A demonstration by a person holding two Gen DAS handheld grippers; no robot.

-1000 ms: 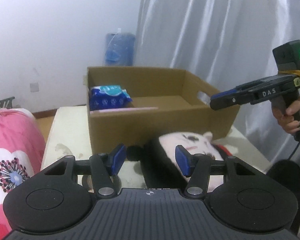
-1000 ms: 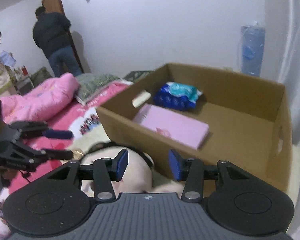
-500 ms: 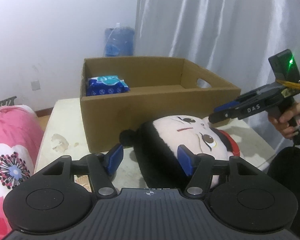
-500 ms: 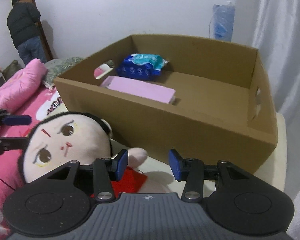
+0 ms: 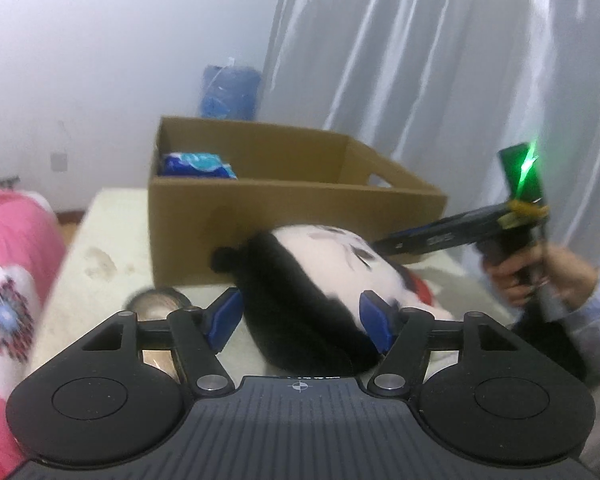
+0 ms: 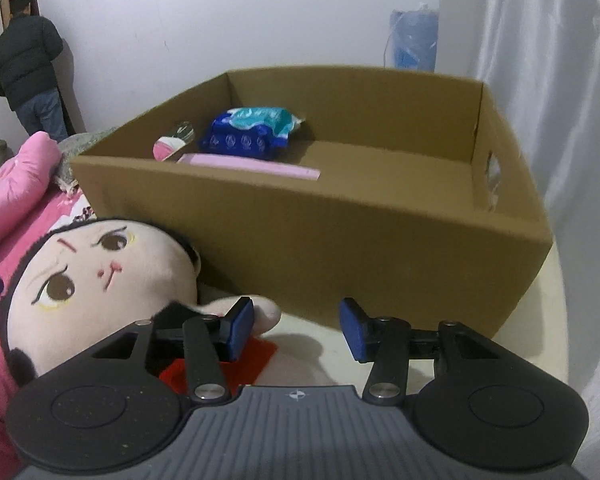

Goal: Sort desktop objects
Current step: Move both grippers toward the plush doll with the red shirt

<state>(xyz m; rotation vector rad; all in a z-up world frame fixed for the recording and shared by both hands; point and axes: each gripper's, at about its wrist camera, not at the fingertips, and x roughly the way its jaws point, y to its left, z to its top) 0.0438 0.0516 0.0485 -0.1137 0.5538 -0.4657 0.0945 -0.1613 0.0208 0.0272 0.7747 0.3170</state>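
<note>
A plush doll (image 6: 84,276) with a pale face, black hair and red clothes lies on the cream table in front of a cardboard box (image 6: 340,232). In the left wrist view the doll's black-haired head (image 5: 300,300) sits between the open fingers of my left gripper (image 5: 302,316). My right gripper (image 6: 296,330) is open and empty, just right of the doll's hand, low over the table. It also shows from the side in the left wrist view (image 5: 440,236). The box holds a blue tissue pack (image 6: 252,132), a pink flat box (image 6: 252,166) and a small tube (image 6: 172,142).
A roll of tape (image 5: 156,304) lies on the table (image 5: 104,264) left of the doll. Pink bedding (image 6: 16,188) lies to the left. A person (image 6: 28,64) stands at a door far left. A white curtain (image 6: 540,80) hangs on the right.
Both grippers have come lower and closer to the doll. My left gripper's fingers now straddle its head. The right gripper has moved down beside the doll's hand.
</note>
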